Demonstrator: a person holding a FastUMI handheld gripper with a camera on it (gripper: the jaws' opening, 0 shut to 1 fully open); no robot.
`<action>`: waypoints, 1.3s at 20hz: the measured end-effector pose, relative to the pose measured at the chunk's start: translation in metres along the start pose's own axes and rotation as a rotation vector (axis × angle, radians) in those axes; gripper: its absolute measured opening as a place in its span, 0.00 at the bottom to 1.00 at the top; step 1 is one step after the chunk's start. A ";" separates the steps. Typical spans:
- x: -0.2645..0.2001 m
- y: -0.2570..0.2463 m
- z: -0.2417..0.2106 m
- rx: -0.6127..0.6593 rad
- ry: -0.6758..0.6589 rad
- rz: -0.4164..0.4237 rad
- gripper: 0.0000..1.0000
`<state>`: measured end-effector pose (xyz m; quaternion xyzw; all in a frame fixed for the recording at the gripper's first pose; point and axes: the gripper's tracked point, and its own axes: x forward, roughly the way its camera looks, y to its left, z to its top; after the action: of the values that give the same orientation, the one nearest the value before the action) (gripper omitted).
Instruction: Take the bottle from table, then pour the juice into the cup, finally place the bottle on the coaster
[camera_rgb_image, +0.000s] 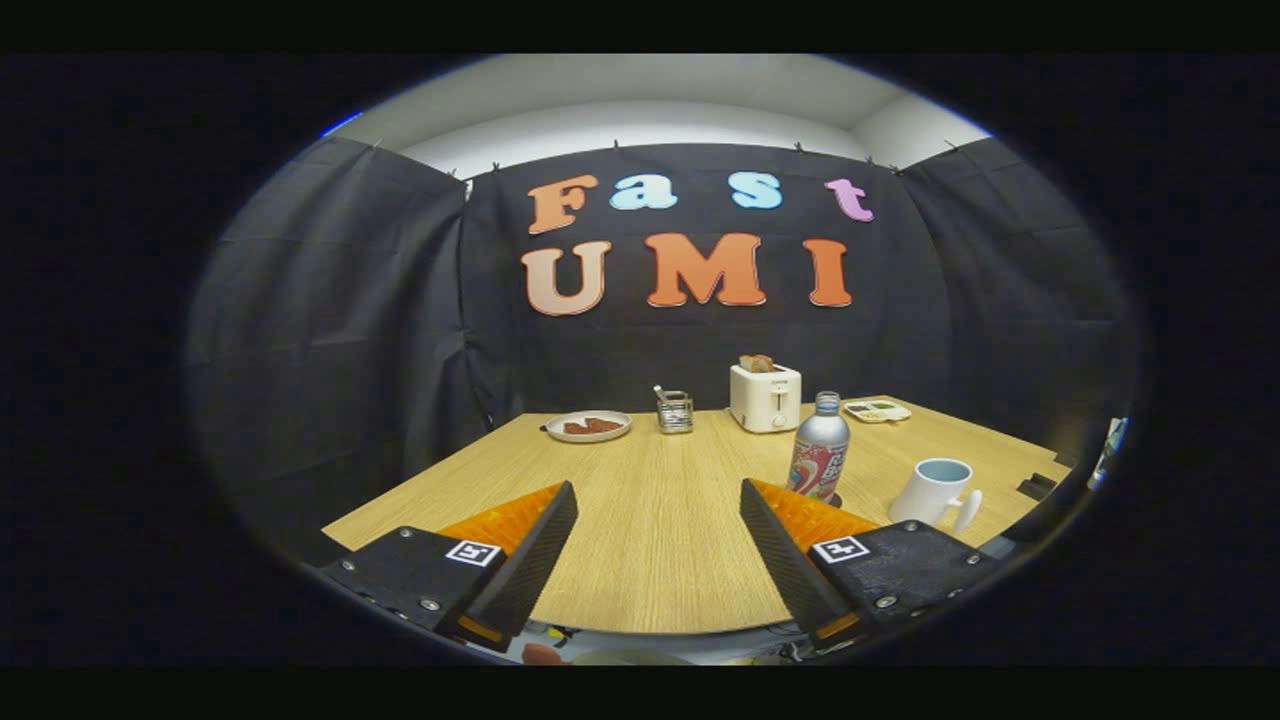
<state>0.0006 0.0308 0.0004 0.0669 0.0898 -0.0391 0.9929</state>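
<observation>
A silver bottle (820, 447) with a colourful label and a clear cap stands upright on the wooden table (650, 500), just beyond my right finger. A dark coaster (834, 499) peeks out at its base, so the bottle seems to stand on it. To the bottle's right sits a white cup (940, 491) with a pale blue inside, handle turned toward me. My gripper (659, 492) hovers over the table's near part, open wide, with bare table between the fingers.
Along the table's far edge stand a white toaster (765, 396) with bread in it, a small wire holder (675, 410), a plate of food (589, 426) on the left and a small tray (877, 410) on the right.
</observation>
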 end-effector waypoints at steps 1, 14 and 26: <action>0.003 0.002 0.002 -0.003 -0.008 -0.003 0.97; 0.039 -0.001 0.008 -0.001 -0.044 0.001 0.97; 0.033 0.000 0.007 -0.039 -0.090 0.050 0.97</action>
<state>0.0341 0.0279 0.0009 0.0478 0.0443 -0.0158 0.9977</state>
